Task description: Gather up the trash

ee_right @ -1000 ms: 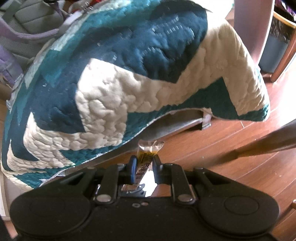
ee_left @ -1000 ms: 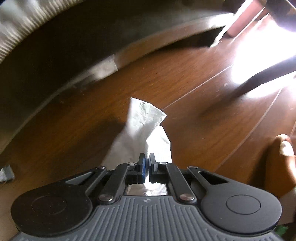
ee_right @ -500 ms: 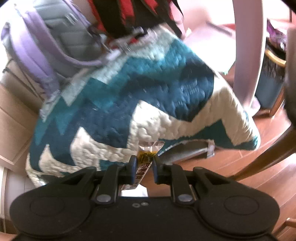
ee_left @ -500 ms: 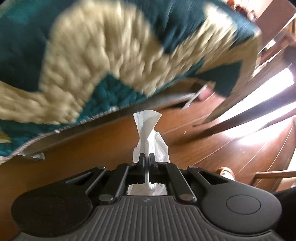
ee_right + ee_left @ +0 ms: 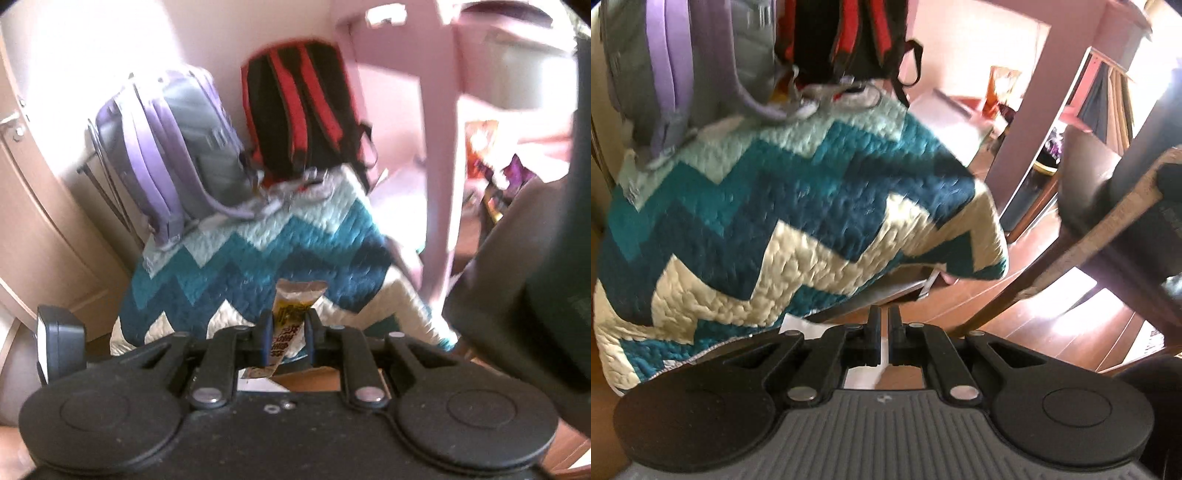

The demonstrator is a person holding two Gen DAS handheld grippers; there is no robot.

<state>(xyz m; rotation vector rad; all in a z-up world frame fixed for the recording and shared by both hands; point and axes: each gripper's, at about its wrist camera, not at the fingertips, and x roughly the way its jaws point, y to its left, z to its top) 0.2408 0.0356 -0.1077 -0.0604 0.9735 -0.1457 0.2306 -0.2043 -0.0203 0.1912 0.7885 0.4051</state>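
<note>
My left gripper (image 5: 884,319) is shut on a white tissue (image 5: 862,377). The tissue hangs below the fingers, and only a thin strip shows between them, with patches under the jaw links. My right gripper (image 5: 288,325) is shut on a snack wrapper (image 5: 295,301), yellow with print and a crinkled clear top that sticks up past the fingertips. Both grippers are raised above the wooden floor (image 5: 1052,332) and face a quilted blanket.
A teal, navy and cream zigzag quilt (image 5: 798,206) covers low furniture straight ahead. A grey and purple backpack (image 5: 166,147) and a red and black backpack (image 5: 303,99) lean on the wall behind it. A wooden chair leg (image 5: 1052,258) slants at the right, near a pink table leg (image 5: 439,147).
Both grippers rose from near the floor, bringing the quilt's top and the backpacks into view. The tissue, which stuck out ahead of the left fingers, now hangs beneath them. The wrapper stays gripped.
</note>
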